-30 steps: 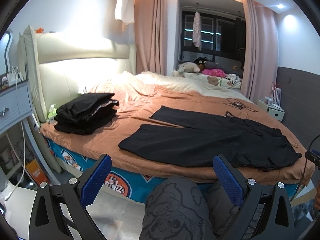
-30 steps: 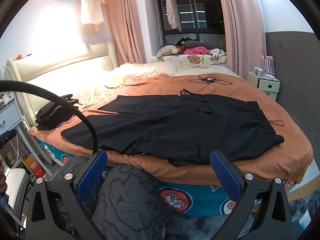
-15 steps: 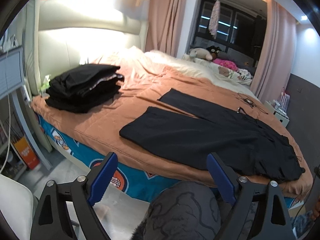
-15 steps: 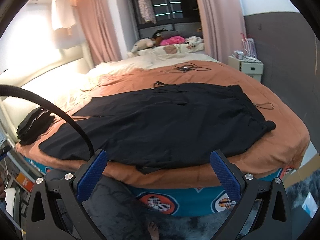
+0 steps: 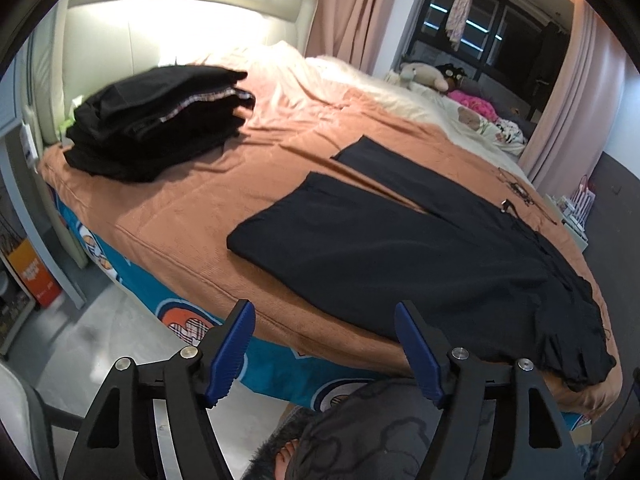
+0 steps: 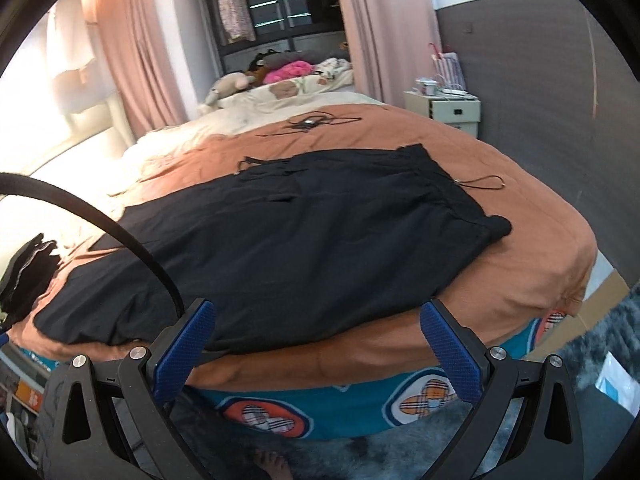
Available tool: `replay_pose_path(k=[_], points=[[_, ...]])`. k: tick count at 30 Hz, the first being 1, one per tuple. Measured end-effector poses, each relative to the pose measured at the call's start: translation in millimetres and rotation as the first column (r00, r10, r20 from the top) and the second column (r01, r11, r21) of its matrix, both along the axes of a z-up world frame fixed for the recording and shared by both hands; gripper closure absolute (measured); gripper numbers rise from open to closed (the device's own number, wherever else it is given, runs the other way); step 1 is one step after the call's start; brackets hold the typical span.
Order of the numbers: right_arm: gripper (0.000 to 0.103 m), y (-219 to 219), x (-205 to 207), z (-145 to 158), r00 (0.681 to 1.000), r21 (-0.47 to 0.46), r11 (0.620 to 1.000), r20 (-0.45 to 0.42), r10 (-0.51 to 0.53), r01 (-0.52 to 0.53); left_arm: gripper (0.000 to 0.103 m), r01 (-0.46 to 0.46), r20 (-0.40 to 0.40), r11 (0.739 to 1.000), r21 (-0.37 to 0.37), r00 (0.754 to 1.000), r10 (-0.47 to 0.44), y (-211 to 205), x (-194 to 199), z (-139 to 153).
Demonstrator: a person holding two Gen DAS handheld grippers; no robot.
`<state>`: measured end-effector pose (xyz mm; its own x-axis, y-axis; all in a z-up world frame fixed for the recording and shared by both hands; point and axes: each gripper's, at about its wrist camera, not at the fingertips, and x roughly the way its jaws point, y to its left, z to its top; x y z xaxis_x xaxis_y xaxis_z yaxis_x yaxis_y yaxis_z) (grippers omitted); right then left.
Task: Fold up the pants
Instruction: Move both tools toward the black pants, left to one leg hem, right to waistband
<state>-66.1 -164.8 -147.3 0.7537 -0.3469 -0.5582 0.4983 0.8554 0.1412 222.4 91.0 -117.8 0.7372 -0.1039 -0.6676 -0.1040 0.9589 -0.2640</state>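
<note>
Overhanging bed edge (image 6: pixel 360 356): pants (image 6: pixel 280 248).

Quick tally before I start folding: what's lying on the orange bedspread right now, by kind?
Black pants spread flat: 1
Stack of folded dark garments, near the headboard: 1 (the number of pieces in it cannot be told)
Tangle of black cable, beyond the pants: 1
Total: 3
Both grippers, left and right, are open and hold nothing.

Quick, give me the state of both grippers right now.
Left gripper: jaws open, holding nothing, short of the black pants on the bed.
Right gripper: jaws open, holding nothing, at the bed edge in front of the pants.
</note>
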Motion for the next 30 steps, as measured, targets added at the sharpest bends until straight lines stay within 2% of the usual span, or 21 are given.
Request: replay_pose_path(k=[5,9,14,18,21,24,29,30], points=[[0.0,-8,3,0,0.998,0.014,0.998,-0.011,-0.06,0.06,0.033,-0.006,-0.054,0.999,-0.037,0.999,0.004,3,22,-20],[0.001,-18,7,-2,0.994,0.064,0.992,-0.006,-0.112,0.112,0.04,-0.014,-0.105,0.997,-0.074,0.994,0.006,4,36,-38],[0.015,-37,18,-12,0.987,0.155,0.975,-0.002,-0.161,0.159,0.043,-0.043,-0.146,0.992,-0.117,0.989,0.025,8,50,-55],[0.017,-53,29,-18,0.983,0.21,0.96,-0.007,-0.186,0.183,0.045,-0.064,-0.172,0.987,-0.15,0.984,0.038,11,57,-64],[0.018,-63,39,-21,0.979,0.25,0.948,-0.006,-0.202,0.197,0.049,-0.075,-0.18,0.983,-0.17,0.983,0.044,13,65,-69],[0.024,-77,50,-25,0.979,0.292,0.936,-0.012,-0.204,0.199,0.049,-0.088,-0.176,0.979,-0.184,0.983,0.055,16,72,-71],[0.025,-102,69,-28,0.974,0.354,0.91,-0.017,-0.225,0.216,0.049,-0.108,-0.161,0.966,-0.233,0.984,0.071,28,85,-70],[0.025,-108,62,-30,0.974,0.359,0.908,-0.014,-0.228,0.218,0.05,-0.11,-0.159,0.965,-0.238,0.985,0.073,29,87,-70]])
